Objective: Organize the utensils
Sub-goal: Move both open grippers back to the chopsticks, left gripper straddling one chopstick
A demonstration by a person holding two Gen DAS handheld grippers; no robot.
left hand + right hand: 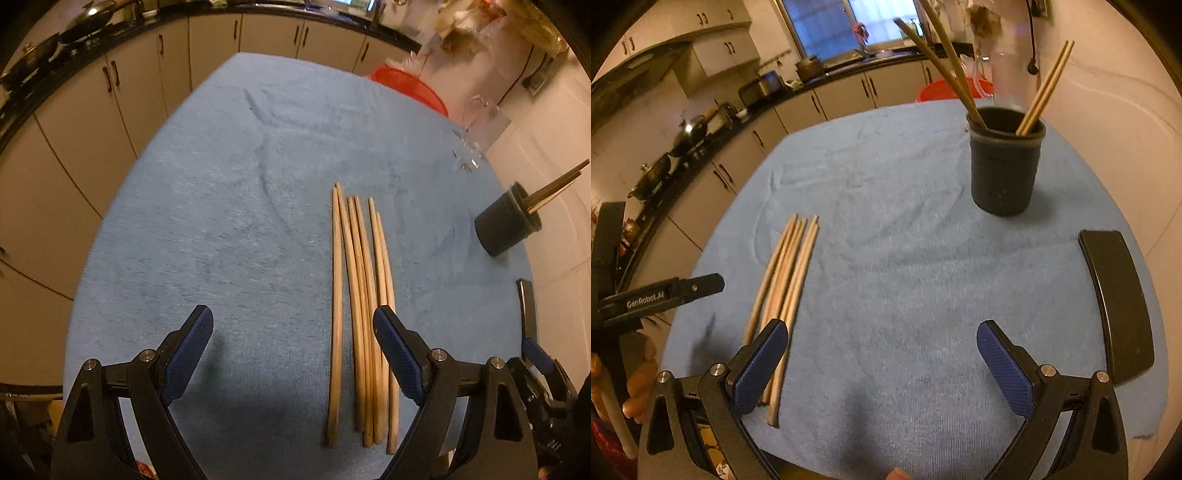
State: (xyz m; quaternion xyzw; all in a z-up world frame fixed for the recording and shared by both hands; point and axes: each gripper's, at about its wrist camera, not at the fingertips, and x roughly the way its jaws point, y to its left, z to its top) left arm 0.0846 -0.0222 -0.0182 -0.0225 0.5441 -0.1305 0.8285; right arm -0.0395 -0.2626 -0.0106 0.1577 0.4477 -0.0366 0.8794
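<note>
Both claws are seen released over the blue-clothed desk (221,221); the left claw (291,343) is spread wide with nothing gripped, its right finger just above the loose chopsticks (356,314); the right claw (881,354) is likewise held wide and empty, bare cloth between its fingers. The loose chopsticks are laid side by side toward the desk's near edge; the dark holder (1006,162) is stood upright near the far right edge, a few chopsticks leaning inside; a black flat object (1119,306) is seen at the right edge.
</note>
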